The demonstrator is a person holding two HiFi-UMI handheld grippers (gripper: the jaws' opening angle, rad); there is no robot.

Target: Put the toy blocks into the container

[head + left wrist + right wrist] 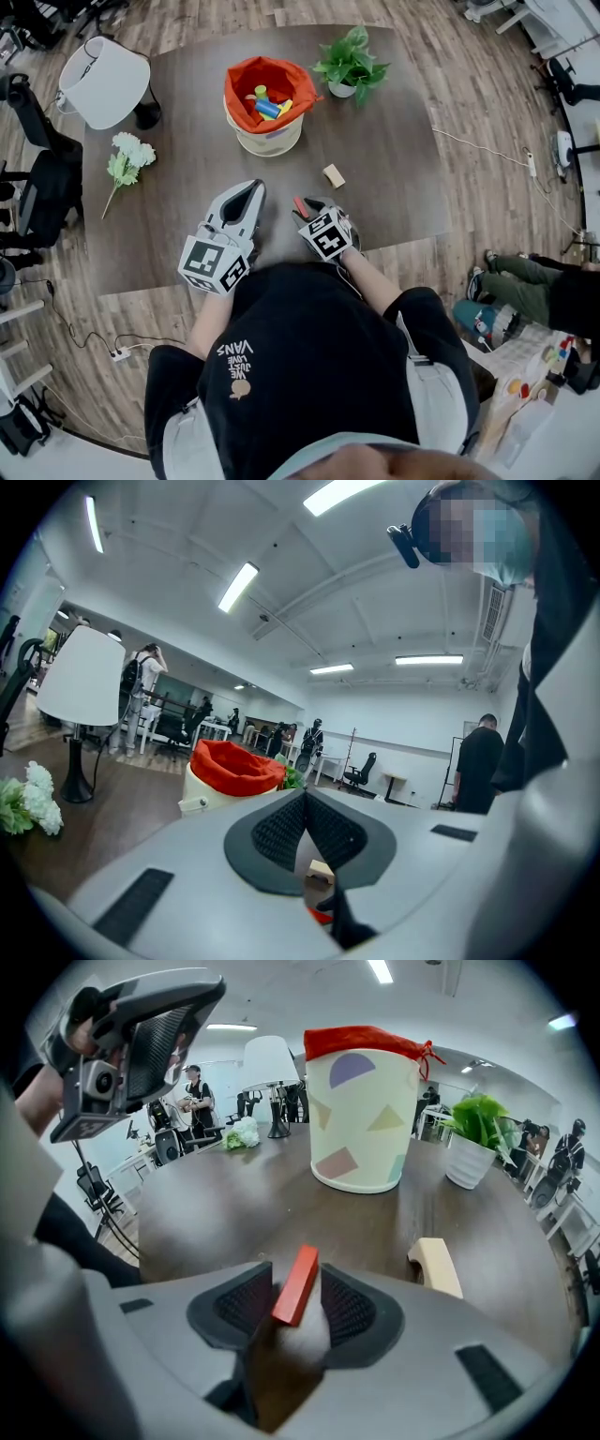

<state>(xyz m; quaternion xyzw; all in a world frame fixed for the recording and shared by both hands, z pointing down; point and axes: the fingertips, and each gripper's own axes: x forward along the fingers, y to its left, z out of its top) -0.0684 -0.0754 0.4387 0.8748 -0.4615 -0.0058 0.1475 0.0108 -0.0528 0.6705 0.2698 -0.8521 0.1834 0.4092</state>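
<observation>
Step in hand: picking up the red block [300, 1279]. The right gripper [295, 1272] is pointing steeply down at the table [225, 1213] near its front edge. Its jaws are standing apart with the red block leaning between them. I'm seeing a gap on the left pad side, so I'm not reading this as a clamp yet. The left gripper [305, 799] is sitting beside it, roughly level, jaws together, holding nothing.

Where things are sitting:
- The container [267, 139], red liner inside, is standing well apart toward the far side of the table, just beside a potted plant [349, 64].
- Several blocks [265, 103] are lying in it already.
- 2 blocks are showing outside: the red one, and a tan block [436, 1265] lying just right of the right gripper, between it and the container.

Next move, as I'm judging it: closing squarely on the red block's flat faces. It's leaning, so it could twist or pop out. Then lifting, carrying it over the rim, releasing. Tan block after that.
</observation>
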